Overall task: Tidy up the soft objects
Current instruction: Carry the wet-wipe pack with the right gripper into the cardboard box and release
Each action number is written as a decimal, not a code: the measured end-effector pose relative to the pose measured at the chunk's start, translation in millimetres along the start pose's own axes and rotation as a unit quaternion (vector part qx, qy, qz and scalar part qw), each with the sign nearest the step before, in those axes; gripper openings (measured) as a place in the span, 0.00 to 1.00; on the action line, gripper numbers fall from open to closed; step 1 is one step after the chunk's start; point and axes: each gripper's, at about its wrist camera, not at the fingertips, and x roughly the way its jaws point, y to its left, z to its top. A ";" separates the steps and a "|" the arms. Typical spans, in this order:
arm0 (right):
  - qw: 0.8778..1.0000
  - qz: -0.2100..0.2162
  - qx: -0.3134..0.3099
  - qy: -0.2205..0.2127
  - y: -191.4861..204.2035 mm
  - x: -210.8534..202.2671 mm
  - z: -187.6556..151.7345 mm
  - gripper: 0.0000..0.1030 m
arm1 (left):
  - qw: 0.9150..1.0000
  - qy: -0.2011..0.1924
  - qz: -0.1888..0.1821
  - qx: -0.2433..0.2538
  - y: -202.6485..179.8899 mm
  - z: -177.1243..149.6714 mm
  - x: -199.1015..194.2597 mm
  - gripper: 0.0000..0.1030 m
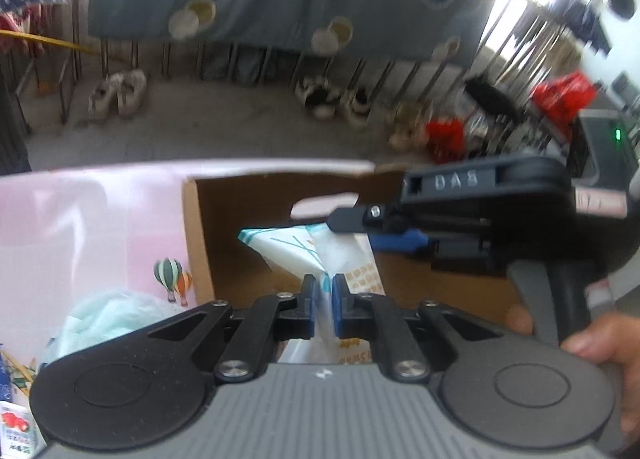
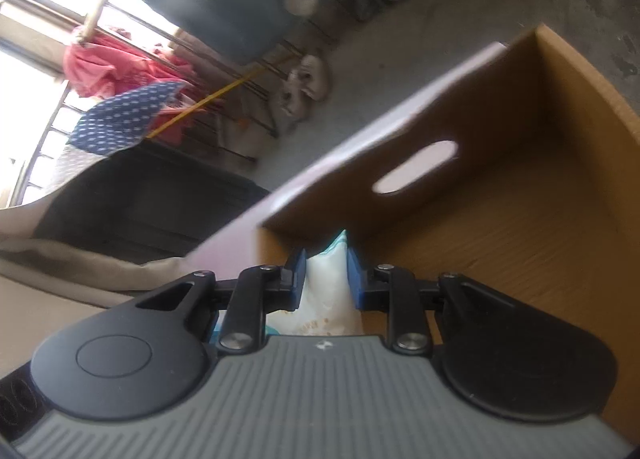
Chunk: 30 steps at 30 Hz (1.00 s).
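Holding one white soft pack (image 1: 320, 255) between them, your left gripper (image 1: 324, 301) and right gripper (image 2: 325, 273) each pinch it over the open cardboard box (image 2: 520, 179), whose brown floor shows bare; a pale green bag (image 1: 108, 311) lies outside it.

Soft white packet (image 1: 320, 255): lower part hidden behind left gripper (image 1: 324, 299); printed orange lettering too blurred to read. In right wrist view, packet (image 2: 326, 291) mostly concealed between blue pads (image 2: 354, 279) and grey housing. Cardboard box (image 1: 224, 227): floor largely hidden by packet and right gripper (image 1: 352, 225). Pale green bundle (image 1: 108, 311): cut off by housing, kind not discernible. Shoes (image 1: 120, 93) on floor: blurred. Carton (image 1: 16, 431) at lower left: clipped by frame edge.
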 end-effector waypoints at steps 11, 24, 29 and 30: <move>0.998 -0.033 -0.027 0.046 -22.6 100.1 10.7 0.25 | 0.999 0.024 0.019 0.021 26.5 -1.9 14.2 0.22; 0.999 0.026 0.013 -0.017 -14.8 40.0 -11.5 0.36 | 0.999 -0.026 0.019 0.040 30.7 -10.4 -34.2 0.49; 0.999 0.017 0.016 0.042 -16.0 73.2 -27.1 0.18 | 0.998 -0.038 0.037 0.029 48.0 -12.4 -50.0 0.51; 0.998 0.010 0.018 0.054 -15.6 83.3 -29.3 0.17 | 0.998 -0.037 0.043 0.028 53.4 -13.0 -52.2 0.51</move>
